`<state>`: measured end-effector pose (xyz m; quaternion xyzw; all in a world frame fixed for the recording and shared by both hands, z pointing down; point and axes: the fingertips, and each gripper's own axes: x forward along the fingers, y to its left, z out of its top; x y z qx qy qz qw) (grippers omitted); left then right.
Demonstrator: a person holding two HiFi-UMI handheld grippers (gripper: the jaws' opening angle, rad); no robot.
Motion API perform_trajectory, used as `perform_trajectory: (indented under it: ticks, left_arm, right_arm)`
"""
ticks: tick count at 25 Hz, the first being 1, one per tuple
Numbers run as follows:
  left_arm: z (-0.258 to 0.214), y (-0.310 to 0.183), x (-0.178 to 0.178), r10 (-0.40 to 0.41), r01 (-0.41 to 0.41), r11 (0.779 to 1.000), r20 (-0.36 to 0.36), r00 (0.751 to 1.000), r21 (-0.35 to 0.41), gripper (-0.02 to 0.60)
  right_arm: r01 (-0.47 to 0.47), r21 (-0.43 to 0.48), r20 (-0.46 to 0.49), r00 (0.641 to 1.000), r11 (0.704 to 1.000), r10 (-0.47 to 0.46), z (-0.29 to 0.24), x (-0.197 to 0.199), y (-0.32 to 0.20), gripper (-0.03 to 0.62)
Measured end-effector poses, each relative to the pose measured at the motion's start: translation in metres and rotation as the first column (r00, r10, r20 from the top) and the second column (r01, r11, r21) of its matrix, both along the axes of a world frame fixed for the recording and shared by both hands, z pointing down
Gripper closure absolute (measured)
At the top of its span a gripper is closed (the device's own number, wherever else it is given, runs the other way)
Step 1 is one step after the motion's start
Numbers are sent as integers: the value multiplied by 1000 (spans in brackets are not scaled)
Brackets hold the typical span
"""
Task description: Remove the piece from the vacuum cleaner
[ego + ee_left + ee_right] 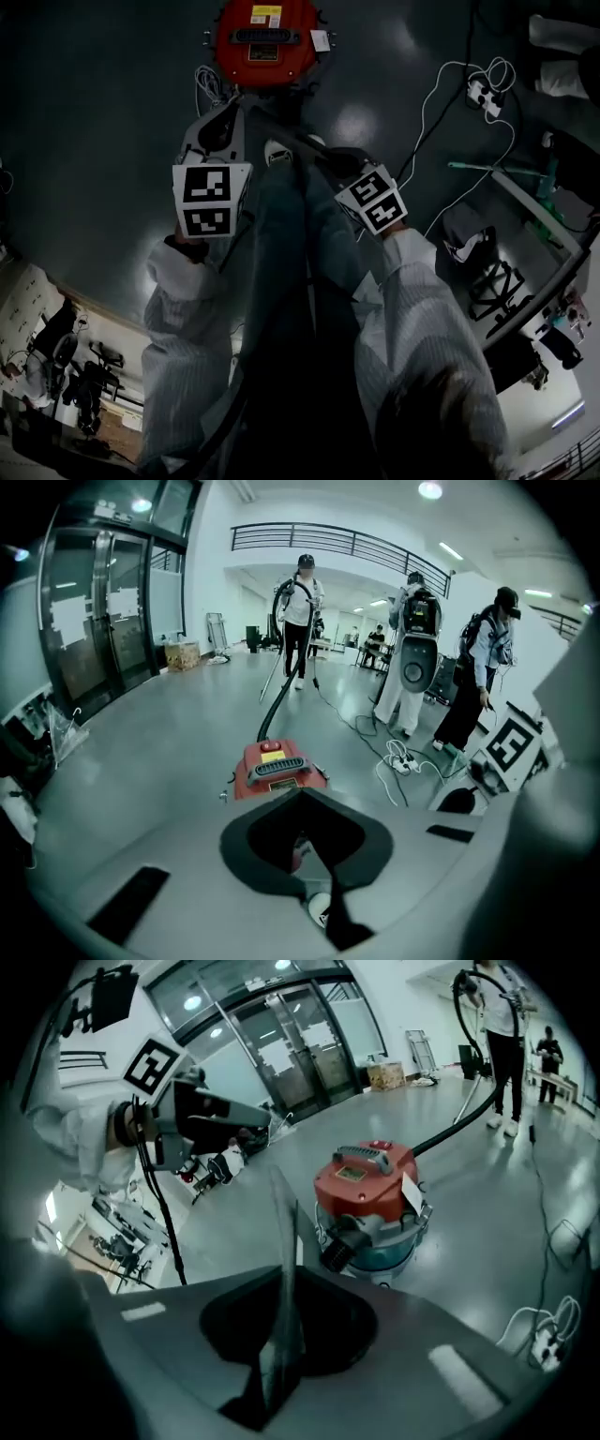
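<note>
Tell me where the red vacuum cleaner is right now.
The red vacuum cleaner stands on the floor at the top centre of the head view, straight ahead of the person, with a white power strip off to its right.

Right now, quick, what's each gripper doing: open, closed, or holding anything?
Left gripper: closed, jaws together, nothing between them.
Right gripper: closed, jaws together, nothing held.

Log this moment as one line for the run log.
stage: pre-contact | left gripper: jaws together, empty | right gripper: jaws together, empty | vacuum cleaner: on floor ahead, untouched
</note>
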<state>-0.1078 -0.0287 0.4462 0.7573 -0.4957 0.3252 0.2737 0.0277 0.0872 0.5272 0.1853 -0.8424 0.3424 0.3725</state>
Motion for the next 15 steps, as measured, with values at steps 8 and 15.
perform_trajectory:
  ticks: [8, 15]
  left_arm:
    - [-169, 22, 7, -83, 82, 993, 12, 996, 86, 577]
    - [-306, 37, 13, -205, 209, 946, -41, 978, 246, 578]
  right_arm:
    - [-211, 46, 164, 966, 977, 201, -186, -16, -41, 566]
    - [-250, 207, 314, 933, 946, 177, -348, -19, -53, 567]
